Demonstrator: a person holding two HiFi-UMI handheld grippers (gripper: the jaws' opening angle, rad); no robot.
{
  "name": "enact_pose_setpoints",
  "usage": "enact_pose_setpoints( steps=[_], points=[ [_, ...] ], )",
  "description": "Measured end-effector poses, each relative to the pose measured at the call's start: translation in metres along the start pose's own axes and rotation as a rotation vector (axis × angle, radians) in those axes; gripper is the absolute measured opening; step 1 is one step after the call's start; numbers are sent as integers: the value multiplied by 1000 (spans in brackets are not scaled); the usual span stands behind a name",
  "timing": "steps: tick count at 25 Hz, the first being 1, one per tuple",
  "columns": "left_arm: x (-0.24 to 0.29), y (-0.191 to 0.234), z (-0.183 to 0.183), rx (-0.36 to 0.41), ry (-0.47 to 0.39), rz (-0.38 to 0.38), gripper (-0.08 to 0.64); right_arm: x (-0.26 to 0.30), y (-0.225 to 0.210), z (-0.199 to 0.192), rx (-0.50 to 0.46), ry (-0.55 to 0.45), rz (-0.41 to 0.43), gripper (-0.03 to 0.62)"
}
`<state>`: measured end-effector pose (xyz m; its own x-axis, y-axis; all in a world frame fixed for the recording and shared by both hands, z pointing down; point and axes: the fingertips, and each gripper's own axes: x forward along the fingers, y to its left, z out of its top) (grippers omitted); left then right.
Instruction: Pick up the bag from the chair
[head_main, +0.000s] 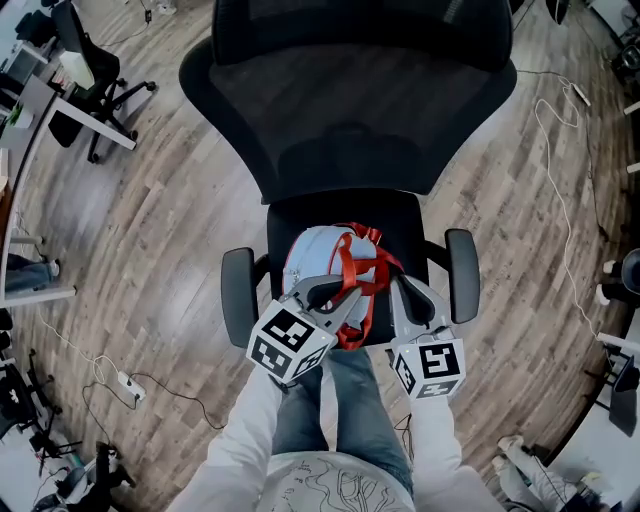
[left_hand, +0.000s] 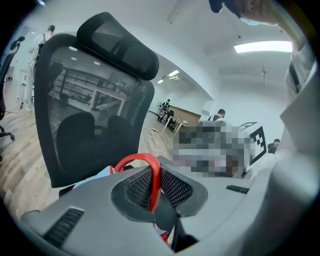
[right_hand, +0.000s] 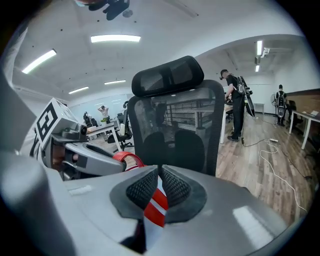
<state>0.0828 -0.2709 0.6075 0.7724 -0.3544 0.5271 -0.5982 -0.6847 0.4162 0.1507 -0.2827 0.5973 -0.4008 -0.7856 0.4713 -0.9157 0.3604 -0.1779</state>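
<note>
The left tongs (head_main: 333, 297) and right tongs (head_main: 408, 296) each pinch a red strap (head_main: 349, 268) of the bag (head_main: 312, 256), which sits on the chair (head_main: 400, 212) just ahead. The grip seems set; next comes an even upward lift.

In the head view the left gripper (head_main: 335, 292) and right gripper (head_main: 402, 288) cover the near part of the bag (head_main: 318, 262), so its front edge cannot be seen. The bag itself hides most of the chair seat (head_main: 400, 215). The headrest (head_main: 360, 25) is cut off by the top edge. In the left gripper view only 1 pale blue sliver of the bag (left_hand: 96, 175) clears the jaws (the rest lies behind them). In the right gripper view its body is hidden, and a distant person (right_hand: 103, 111) is too small to make out.
</note>
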Motion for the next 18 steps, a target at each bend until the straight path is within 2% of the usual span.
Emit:
enact_pose_setpoints(
  steps=[4, 6, 13, 18],
  points=[
    [-14, -9, 18, 76, 9, 9, 46, -9, -2, 15, 51, -20, -46, 34],
    [-22, -18, 28, 87, -12, -1, 45, -15, 0, 24, 74, -39, -63, 34],
    [-66, -48, 78, 134, -119, -4, 44, -41, 17, 60, 63, -111, -100, 34],
    [-103, -69, 123, 170, -225, -12, 44, -62, 31, 103, 47, -197, -123, 32]
  ],
)
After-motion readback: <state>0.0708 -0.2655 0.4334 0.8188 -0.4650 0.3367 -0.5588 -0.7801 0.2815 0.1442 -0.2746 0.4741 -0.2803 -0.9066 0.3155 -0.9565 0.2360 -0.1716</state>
